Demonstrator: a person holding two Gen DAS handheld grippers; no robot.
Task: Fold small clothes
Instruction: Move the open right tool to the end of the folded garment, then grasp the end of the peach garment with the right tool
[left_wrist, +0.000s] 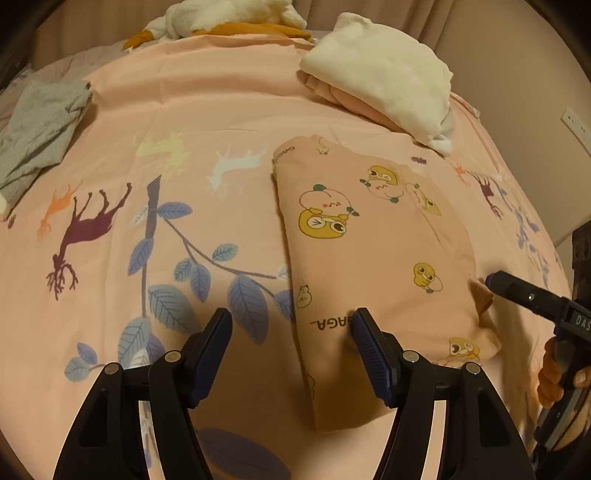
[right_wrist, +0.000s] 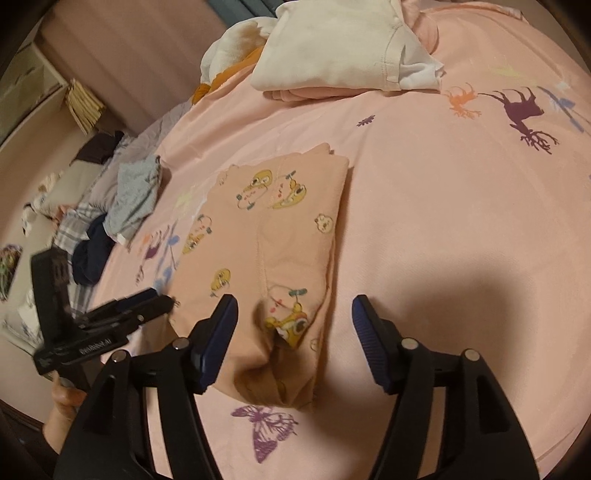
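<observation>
One cartoon-print garment (left_wrist: 373, 254) folded on bedsheet (left_wrist: 229, 110); left gripper (left_wrist: 291, 332), right gripper (right_wrist: 293, 314) jaws wide, empty.

Left tool (left_wrist: 291, 350) spread wide, low, empty, right tool (right_wrist: 293, 341) likewise parted, nothing held

Both tongs share one build: the left tongs (left_wrist: 291, 349) and right tongs (right_wrist: 293, 332) have matte black angular arms, silver round pivot screws and ribbed dark-blue pads (left_wrist: 364, 341). Bare skin of a hand (left_wrist: 554, 376) shows behind.
</observation>
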